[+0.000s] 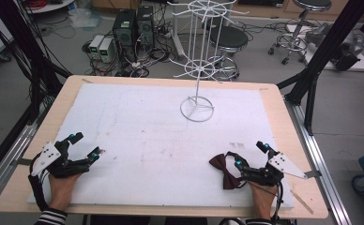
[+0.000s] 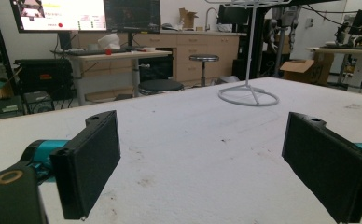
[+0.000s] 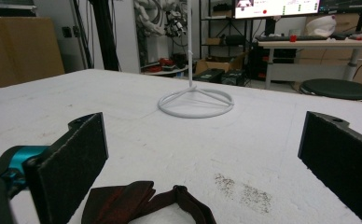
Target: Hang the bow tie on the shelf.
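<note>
At the near left corner of the table (image 1: pixel 27 154), on my overhead feed, I see the left gripper (image 1: pixel 85 146) resting on the white foam sheet (image 1: pixel 147 122) with a hand (image 1: pixel 62 187) behind it, and its jaws stand wide apart with nothing between them. From that gripper's own camera I get the same: the left gripper (image 2: pixel 202 154) frames bare, lightly stained sheet (image 2: pixel 193 135), and both black pads are clear of any object. Moving toward the middle, I see a white wire display rack (image 1: pixel 198 70) standing upright on its ring base at the far centre of the sheet, well apart from both tools. Farther right, near the front edge, a dark red bow tie (image 1: pixel 224 169) lies flat on the sheet. I see the right gripper (image 1: pixel 250 154) just beside it, spread wide, its left jaw tip at the tie's right side; whether it touches, I cannot tell. On the right gripper view, the bow tie (image 3: pixel 146 203) lies low between the parted jaws, nearer the left pad, ungripped.
</note>
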`<state>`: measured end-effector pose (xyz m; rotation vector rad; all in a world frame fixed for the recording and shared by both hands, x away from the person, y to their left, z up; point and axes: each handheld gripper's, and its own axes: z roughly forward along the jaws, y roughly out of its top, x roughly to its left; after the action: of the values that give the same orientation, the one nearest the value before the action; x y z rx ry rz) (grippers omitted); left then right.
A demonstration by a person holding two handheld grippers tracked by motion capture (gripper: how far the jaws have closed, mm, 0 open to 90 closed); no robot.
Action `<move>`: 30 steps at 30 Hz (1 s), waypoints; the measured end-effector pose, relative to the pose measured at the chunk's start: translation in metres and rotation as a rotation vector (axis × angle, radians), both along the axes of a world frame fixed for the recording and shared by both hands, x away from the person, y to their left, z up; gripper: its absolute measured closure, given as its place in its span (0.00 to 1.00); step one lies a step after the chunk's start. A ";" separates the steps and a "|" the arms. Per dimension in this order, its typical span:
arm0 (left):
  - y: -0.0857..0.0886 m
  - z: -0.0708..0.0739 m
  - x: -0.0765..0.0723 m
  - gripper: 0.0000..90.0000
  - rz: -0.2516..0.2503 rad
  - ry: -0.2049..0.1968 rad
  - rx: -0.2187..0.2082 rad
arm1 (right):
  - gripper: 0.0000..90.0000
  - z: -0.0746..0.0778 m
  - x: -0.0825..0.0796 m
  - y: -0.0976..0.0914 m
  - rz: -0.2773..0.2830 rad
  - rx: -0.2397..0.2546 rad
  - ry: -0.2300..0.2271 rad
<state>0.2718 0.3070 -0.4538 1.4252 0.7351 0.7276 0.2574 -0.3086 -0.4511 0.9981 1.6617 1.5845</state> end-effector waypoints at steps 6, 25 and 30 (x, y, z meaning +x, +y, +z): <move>0.000 0.000 0.000 0.13 0.001 -0.002 0.001 | 0.01 0.000 0.000 -0.001 -0.005 0.015 0.007; 0.000 0.000 0.000 0.13 0.002 0.000 -0.003 | 0.01 0.008 0.000 -0.004 -0.023 0.000 0.072; 0.000 0.000 0.000 0.13 0.003 0.000 -0.004 | 0.01 0.022 -0.001 -0.003 -0.008 -0.053 0.112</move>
<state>0.2720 0.3070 -0.4538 1.4210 0.7378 0.7284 0.2567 -0.3120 -0.4292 1.0820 1.7637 1.4956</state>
